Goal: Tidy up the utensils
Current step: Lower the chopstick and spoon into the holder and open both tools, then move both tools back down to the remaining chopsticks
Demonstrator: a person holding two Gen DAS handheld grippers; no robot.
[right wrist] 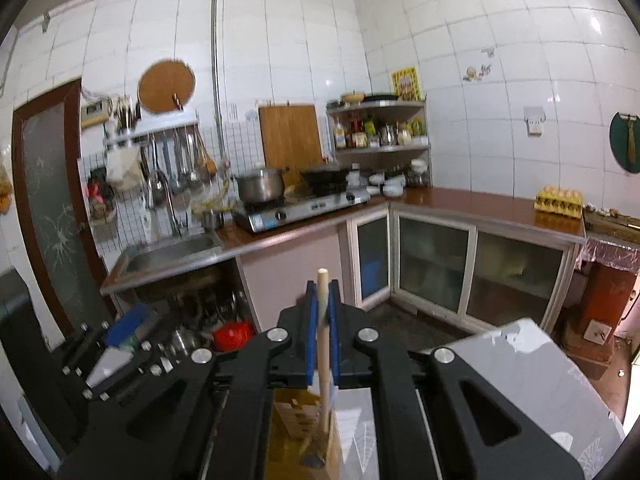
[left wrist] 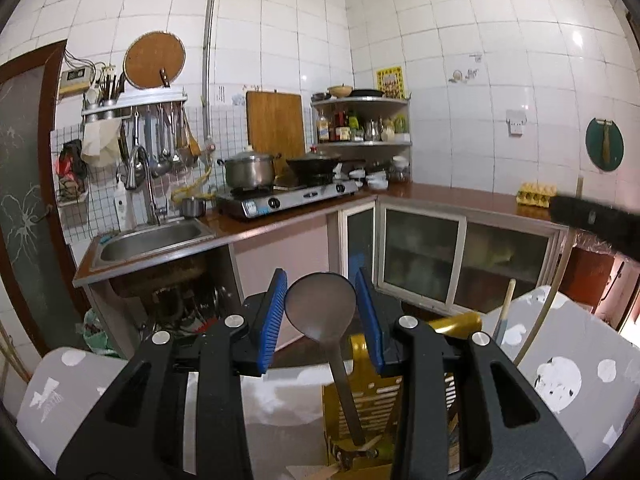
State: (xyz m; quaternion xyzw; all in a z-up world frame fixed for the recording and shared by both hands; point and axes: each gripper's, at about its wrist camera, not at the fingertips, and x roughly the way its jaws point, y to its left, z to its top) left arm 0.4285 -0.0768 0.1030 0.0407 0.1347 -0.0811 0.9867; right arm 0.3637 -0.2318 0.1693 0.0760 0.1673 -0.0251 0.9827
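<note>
Utensils are being sorted into a yellow slotted holder (left wrist: 372, 396) standing on a grey-and-white patterned surface (left wrist: 560, 360). A dark ladle (left wrist: 322, 308) stands bowl-up in the holder, its handle running down into it. The left gripper (left wrist: 322, 312) brackets the bowl with fingers (left wrist: 272, 312) spread and no visible contact, so the ladle appears to be supported by the holder alone. The right gripper (right wrist: 322, 336) is clenched on a wooden-handled utensil (right wrist: 324, 344), held upright with its working end down, probably for vertical insertion into the holder. The kitchen counter (right wrist: 460, 204) lies well apart.
</note>
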